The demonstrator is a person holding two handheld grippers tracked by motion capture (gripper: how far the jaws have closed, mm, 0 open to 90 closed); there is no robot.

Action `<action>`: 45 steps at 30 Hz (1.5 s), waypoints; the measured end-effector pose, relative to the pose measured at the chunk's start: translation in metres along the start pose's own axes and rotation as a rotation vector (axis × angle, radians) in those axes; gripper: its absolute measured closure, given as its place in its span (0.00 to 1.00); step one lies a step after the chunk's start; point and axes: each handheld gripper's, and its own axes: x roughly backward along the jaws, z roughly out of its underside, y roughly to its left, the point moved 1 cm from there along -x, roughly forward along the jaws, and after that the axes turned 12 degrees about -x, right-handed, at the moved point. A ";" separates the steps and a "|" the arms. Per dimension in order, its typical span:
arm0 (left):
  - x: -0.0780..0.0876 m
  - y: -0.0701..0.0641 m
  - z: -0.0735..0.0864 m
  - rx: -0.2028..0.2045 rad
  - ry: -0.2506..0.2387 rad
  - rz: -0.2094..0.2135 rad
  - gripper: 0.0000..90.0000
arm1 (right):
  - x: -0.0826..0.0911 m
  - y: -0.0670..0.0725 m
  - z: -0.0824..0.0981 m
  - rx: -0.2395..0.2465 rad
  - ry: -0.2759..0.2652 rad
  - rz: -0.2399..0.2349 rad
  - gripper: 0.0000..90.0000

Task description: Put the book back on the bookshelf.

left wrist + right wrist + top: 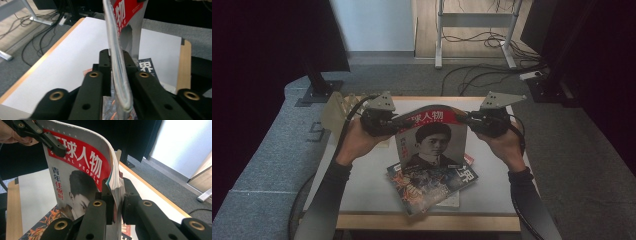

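- Both my claws grip one magazine (432, 137): left claw (394, 121) clamps its left edge, right claw (466, 118) its right.
- It hangs upright above a magazine pile (432, 185) on the tabletop (362, 175).

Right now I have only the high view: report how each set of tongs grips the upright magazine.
Observer: In the left gripper view the left tongs are shut on the magazine, with its bowed edge pinched between the jaws.
Operator: Now the right side.
Observer: The right tongs clamp the opposite edge, pages pressed together with no gap.
Operator: Read me the cover band.
Observer: In the right gripper view, white letters on the red band spell GLOBAL PEOPLE.
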 end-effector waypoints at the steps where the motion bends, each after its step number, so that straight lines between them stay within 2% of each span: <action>1: 0.000 0.000 0.000 0.008 0.002 0.001 0.94 | 0.000 0.000 0.000 -0.001 0.000 0.000 0.90; 5: 0.000 -0.001 -0.001 0.018 0.001 0.011 0.95 | 0.003 -0.002 0.002 -0.002 0.003 0.001 0.87; 8: 0.000 0.000 -0.001 0.035 -0.004 0.010 0.96 | 0.005 -0.005 0.006 -0.012 0.008 0.015 0.83; 15: 0.000 -0.001 -0.001 0.032 -0.006 0.013 0.96 | 0.010 -0.013 0.018 -0.029 0.024 0.063 0.74; 19: 0.000 0.001 -0.001 0.058 -0.012 0.039 0.96 | 0.011 -0.016 0.029 -0.033 0.036 0.083 0.70; 25: -0.002 0.002 -0.002 0.068 -0.010 0.012 0.96 | 0.014 -0.020 0.046 -0.041 0.052 0.115 0.62; 32: 0.000 0.004 -0.002 0.104 -0.013 -0.004 0.96 | 0.016 -0.026 0.068 -0.102 0.064 0.138 0.47; 37: 0.004 0.005 -0.003 0.117 -0.016 -0.015 0.96 | 0.015 -0.029 0.083 -0.127 0.078 0.167 0.37; 45: 0.015 0.007 -0.004 0.130 -0.019 -0.039 0.97 | 0.013 -0.027 0.101 -0.136 0.092 0.198 0.24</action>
